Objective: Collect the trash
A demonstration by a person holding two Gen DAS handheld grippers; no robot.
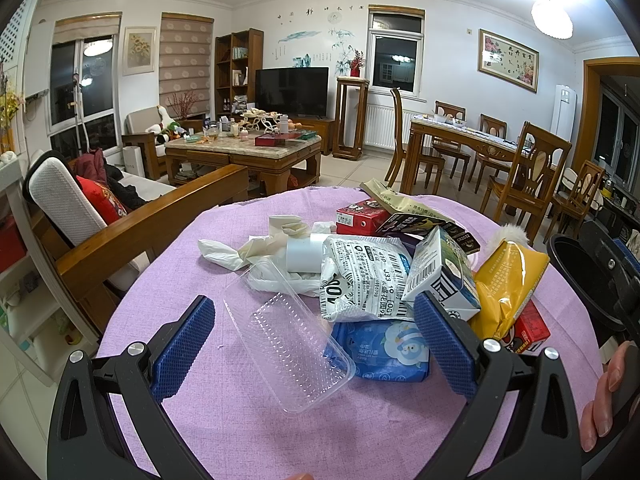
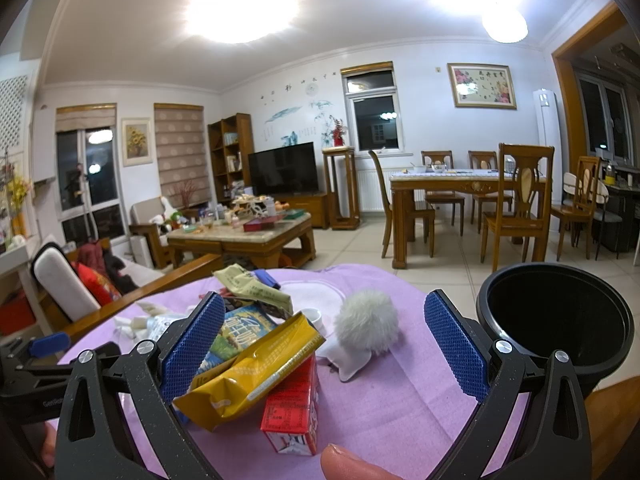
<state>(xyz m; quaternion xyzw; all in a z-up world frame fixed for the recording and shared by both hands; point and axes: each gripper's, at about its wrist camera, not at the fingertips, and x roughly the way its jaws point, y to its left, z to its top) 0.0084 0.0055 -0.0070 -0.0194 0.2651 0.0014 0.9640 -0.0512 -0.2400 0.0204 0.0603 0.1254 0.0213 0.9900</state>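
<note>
Both grippers, left (image 1: 316,344) and right (image 2: 324,344), hang wide open and empty over the trash pile (image 1: 372,264) on the cloth (image 1: 192,360), bin (image 2: 556,320) to the right, and the loose clear tray (image 1: 288,352) may skid from a clumsy pinch

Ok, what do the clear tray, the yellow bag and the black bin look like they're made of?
Clear tray: thin transparent plastic, glossy, with a dimpled base; the cloth shows through it.
Yellow bag: probably plastic or foil-lined film, shiny and creased, torn open at the top.
Black bin: looks like rigid moulded plastic, smooth with a slight sheen on the rim; metal can't be ruled out.
</note>
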